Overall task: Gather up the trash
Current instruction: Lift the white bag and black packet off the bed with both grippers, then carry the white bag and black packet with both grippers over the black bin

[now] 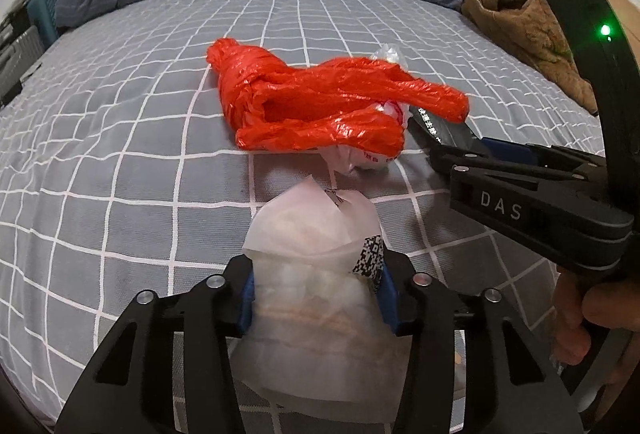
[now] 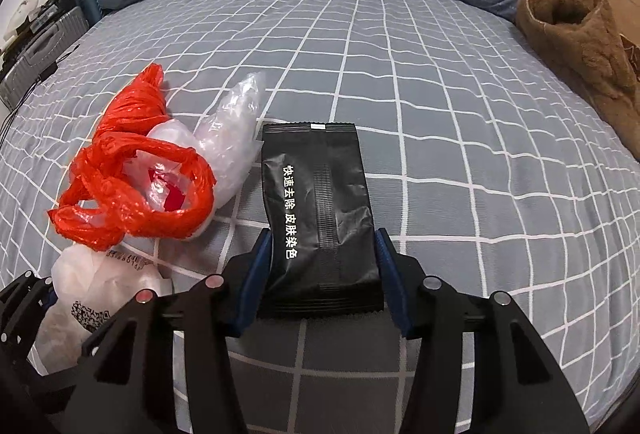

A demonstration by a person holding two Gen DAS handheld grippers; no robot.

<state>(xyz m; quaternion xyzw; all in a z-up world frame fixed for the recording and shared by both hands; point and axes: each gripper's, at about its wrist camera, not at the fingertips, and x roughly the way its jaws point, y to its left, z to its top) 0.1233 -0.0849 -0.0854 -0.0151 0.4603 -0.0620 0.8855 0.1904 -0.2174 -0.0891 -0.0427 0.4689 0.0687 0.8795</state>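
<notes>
The left claw (image 1: 316, 298) is closed on a white paper wrapper (image 1: 316, 274), and the right claw (image 2: 324, 274) has its blue pads against both sides of a black sachet (image 2: 320, 210) above the checked bed (image 2: 440, 114). The red plastic bag (image 1: 320, 106), the likely container, lies just beside them with clear film in its mouth. To do this step well, I think each claw should keep a firm grip and bring its piece to the bag's opening before it lets go.
</notes>
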